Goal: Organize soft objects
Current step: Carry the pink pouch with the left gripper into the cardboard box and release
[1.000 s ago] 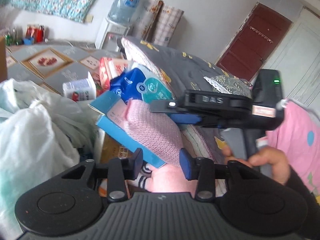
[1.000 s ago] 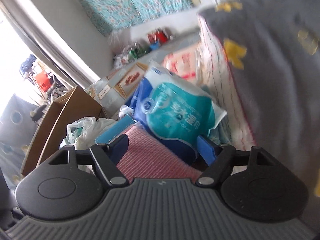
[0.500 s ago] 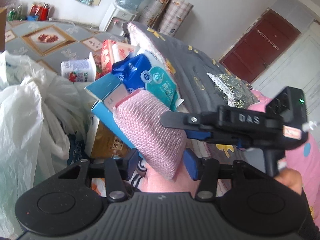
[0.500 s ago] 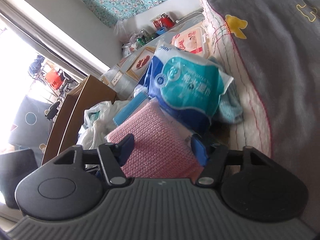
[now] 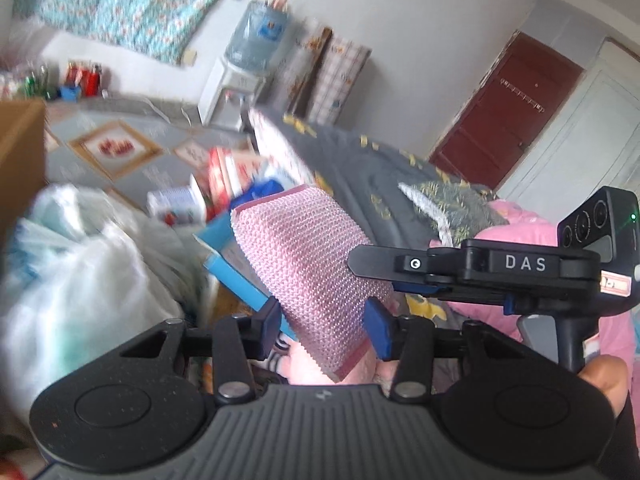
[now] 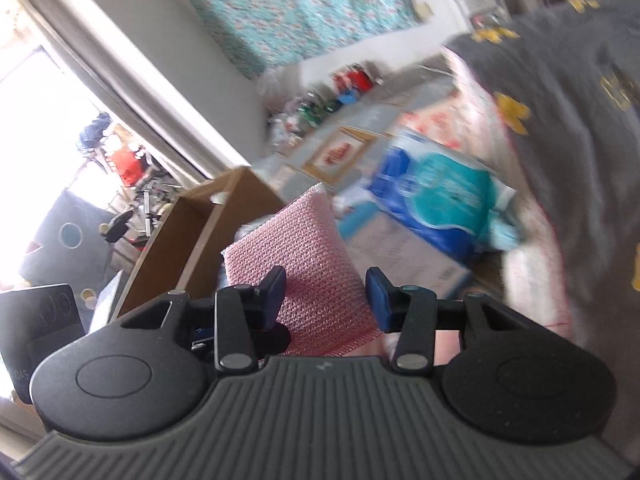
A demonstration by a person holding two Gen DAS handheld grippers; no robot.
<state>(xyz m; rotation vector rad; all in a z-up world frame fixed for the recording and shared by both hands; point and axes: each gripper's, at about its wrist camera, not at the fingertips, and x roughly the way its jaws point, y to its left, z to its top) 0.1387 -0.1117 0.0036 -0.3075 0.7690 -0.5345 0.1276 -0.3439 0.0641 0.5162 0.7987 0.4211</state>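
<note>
Bright daylight throughout. Blown-out glare from window [image 6: 52, 120], far left of the fingers [image 6: 378, 300]. Motion blur beyond and left of the fingers [image 5: 267, 320]: plastic bag [image 5: 76, 280], wipes pack [image 6: 440, 204] smeared. Sharp between fingers. Fisheye bending, dark vignette at corners.

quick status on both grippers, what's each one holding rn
Left gripper: pink knitted pad sits between its fingers; whether it grips cannot be told.
Right gripper: shut on the pink knitted pad, lifted off the pile.
</note>
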